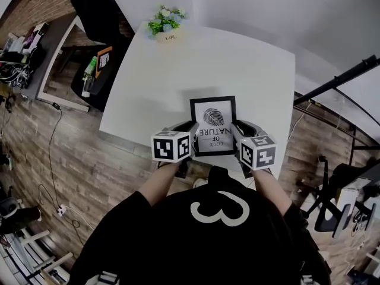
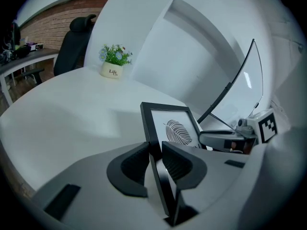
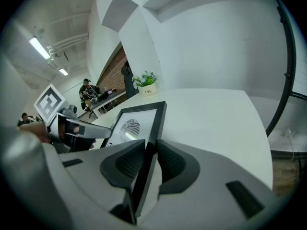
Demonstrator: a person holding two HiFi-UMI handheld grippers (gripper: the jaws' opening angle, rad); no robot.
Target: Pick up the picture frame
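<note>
Both left gripper [image 2: 154,148] and right gripper [image 3: 149,147] jaws clamp picture frame [image 1: 212,124]; pot [image 2: 111,72] holds flowers [image 2: 115,54].

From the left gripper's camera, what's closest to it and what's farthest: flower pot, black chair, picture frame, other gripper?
1. Picture frame: gripped in the left gripper's jaws.
2. Right gripper: at the frame's other edge, right.
3. Flower pot: far across the table.
4. Black chair: beyond the table, left.

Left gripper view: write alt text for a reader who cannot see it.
The left gripper clamps one side edge of a black rectangular picture frame holding a white leaf print, over a white table. The right gripper grips its opposite side; a green plant in a white pot stands beyond.
</note>
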